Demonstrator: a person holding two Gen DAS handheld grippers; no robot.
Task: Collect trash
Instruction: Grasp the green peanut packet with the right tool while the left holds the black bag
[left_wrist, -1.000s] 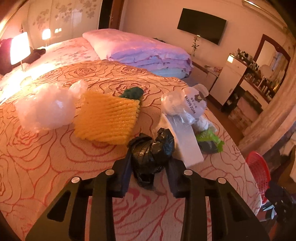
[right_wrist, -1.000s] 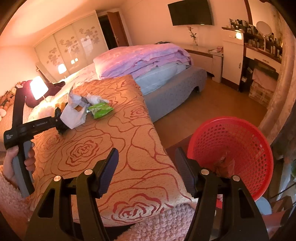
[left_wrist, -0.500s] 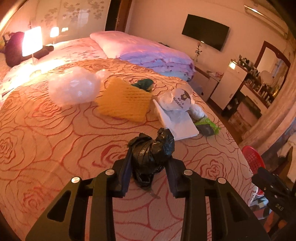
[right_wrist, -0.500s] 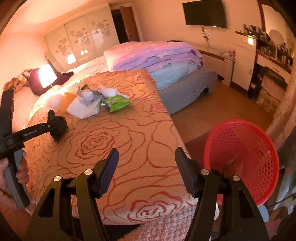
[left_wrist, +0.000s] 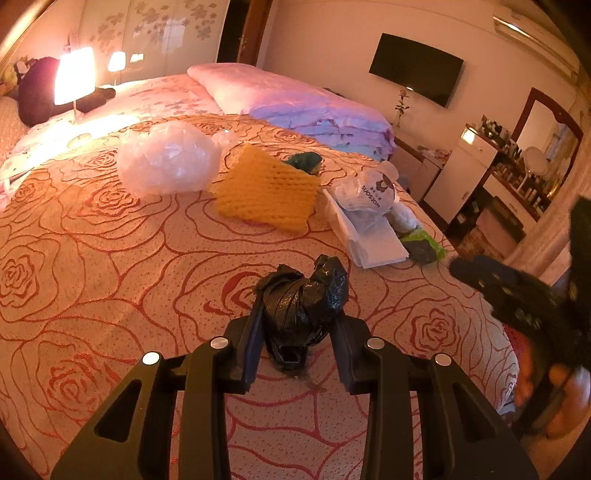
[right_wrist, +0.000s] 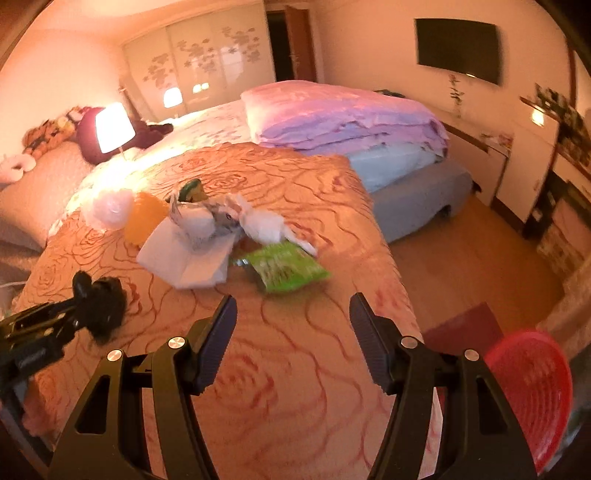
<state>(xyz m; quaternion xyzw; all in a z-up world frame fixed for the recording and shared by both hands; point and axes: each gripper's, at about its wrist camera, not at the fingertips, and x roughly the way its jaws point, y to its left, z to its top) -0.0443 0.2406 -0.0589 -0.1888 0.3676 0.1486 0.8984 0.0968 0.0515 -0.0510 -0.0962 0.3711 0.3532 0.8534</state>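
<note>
At three o'clock in the left wrist view, the right gripper (left_wrist: 517, 291) is smearing into blur, hiding the red basket (right_wrist: 532, 391), itself running off the other view's edge.

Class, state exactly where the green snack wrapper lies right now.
In the right wrist view the green snack wrapper lies on the bedspread, beside the white paper, ahead of the open right gripper.
</note>
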